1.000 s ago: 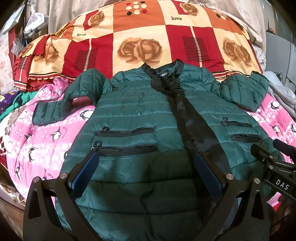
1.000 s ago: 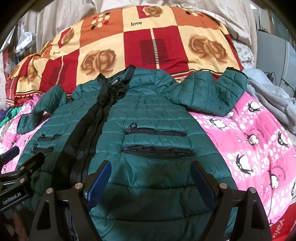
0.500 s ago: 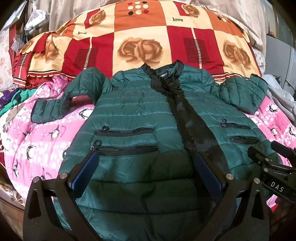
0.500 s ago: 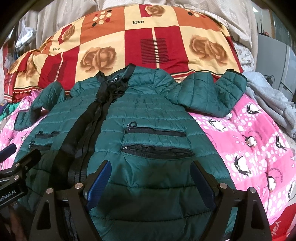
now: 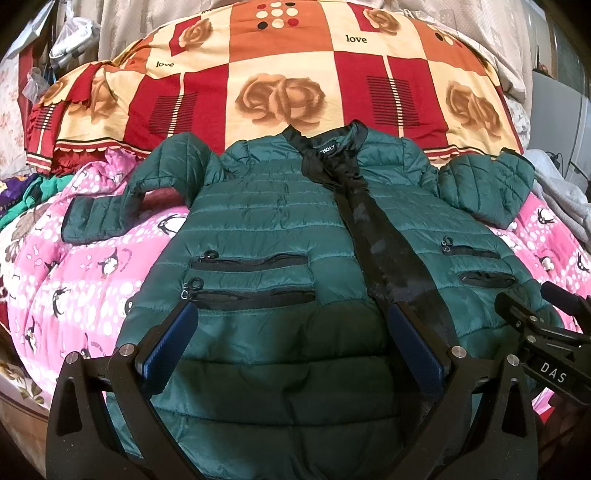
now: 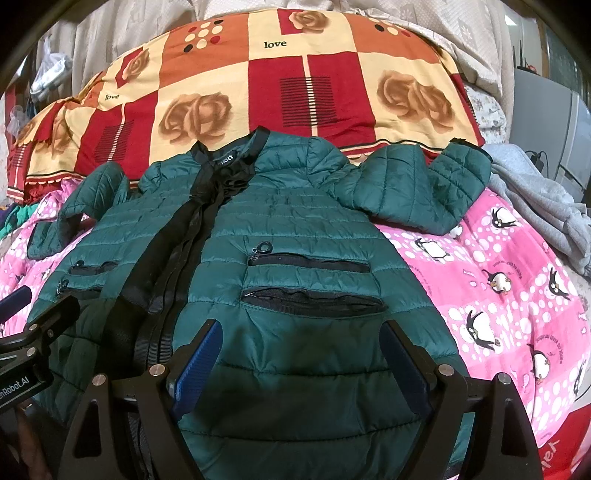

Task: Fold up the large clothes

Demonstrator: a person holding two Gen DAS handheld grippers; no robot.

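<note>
pink penguin blanket [image 6: 498, 258], rose-patterned quilt [image 6: 280, 92], pale curtain [image 6: 122, 33] behind

Dark green quilted jacket [image 5: 258, 229] with black zip placket [image 5: 373, 240]. Pink blanket [image 6: 498, 280], white dots and penguins. Red, orange and cream rose-print quilt [image 5: 280, 88]. Grey garment [image 6: 539, 206].

1. Setting was a home bedroom, lived-in and cluttered.
2. Bed was covered with a pink penguin-print blanket [image 6: 517, 295].
3. A red, orange and cream rose-patterned quilt [image 5: 288, 74] printed with "love" was heaped at the far side.
4. A green quilted puffer jacket [image 5: 266, 229] was spread flat on the bedding.
5. Grey garment [image 6: 535, 199] lay bunched at the bed's right edge.
6. Pale patterned curtain [image 6: 461, 29] hung behind the quilt.
</note>
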